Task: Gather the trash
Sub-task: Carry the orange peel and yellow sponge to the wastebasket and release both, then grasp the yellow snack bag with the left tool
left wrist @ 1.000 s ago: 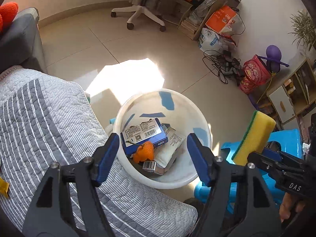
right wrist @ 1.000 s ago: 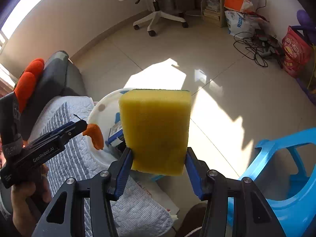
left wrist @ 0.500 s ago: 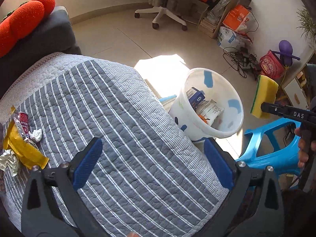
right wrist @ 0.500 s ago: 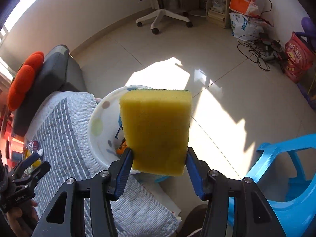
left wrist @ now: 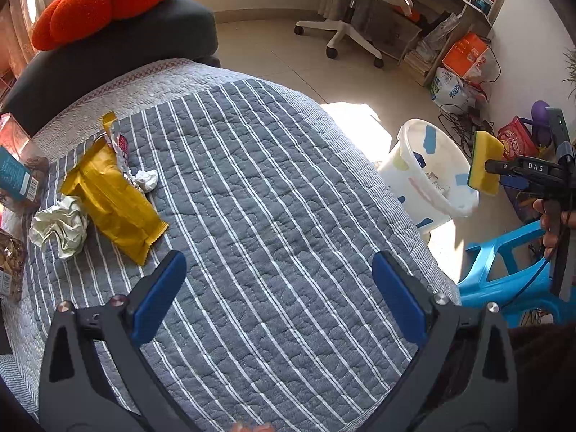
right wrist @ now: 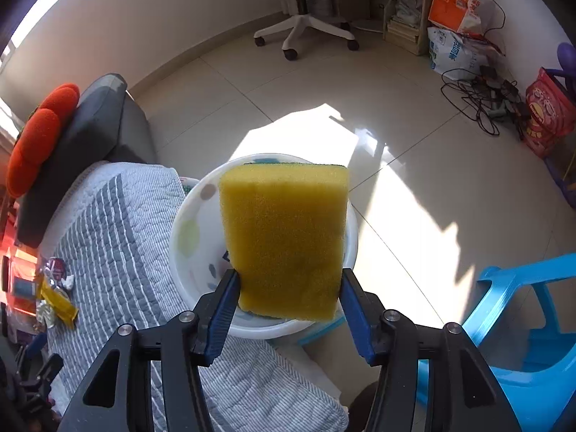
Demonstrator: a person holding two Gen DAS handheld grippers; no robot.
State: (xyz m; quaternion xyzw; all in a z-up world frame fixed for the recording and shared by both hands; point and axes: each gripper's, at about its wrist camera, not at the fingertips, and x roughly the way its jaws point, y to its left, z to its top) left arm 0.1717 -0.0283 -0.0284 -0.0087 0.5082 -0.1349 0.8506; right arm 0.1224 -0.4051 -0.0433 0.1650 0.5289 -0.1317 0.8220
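Above white bin (right wrist: 187,237), centre of right view: yellow sponge (right wrist: 284,237) between right gripper (right wrist: 288,302) jaws, which have just been opening; left pad looks clear, right contact unclear. Sponge light, soft, squashy; grip across flat faces. Left gripper (left wrist: 277,295) wide open, empty, over striped quilt (left wrist: 273,216); a second ago over bin. Yellow wrapper (left wrist: 111,198), crumpled paper (left wrist: 59,225) at 10 o'clock.

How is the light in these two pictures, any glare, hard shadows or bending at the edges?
Left wrist view: even daylight on the striped quilt, a blown-out sun patch on the floor beside the white bucket; straight lines bow towards the edges. Right wrist view: a glaring sun patch on the tiles behind the sponge, hard shadows cross it, corners go dark.
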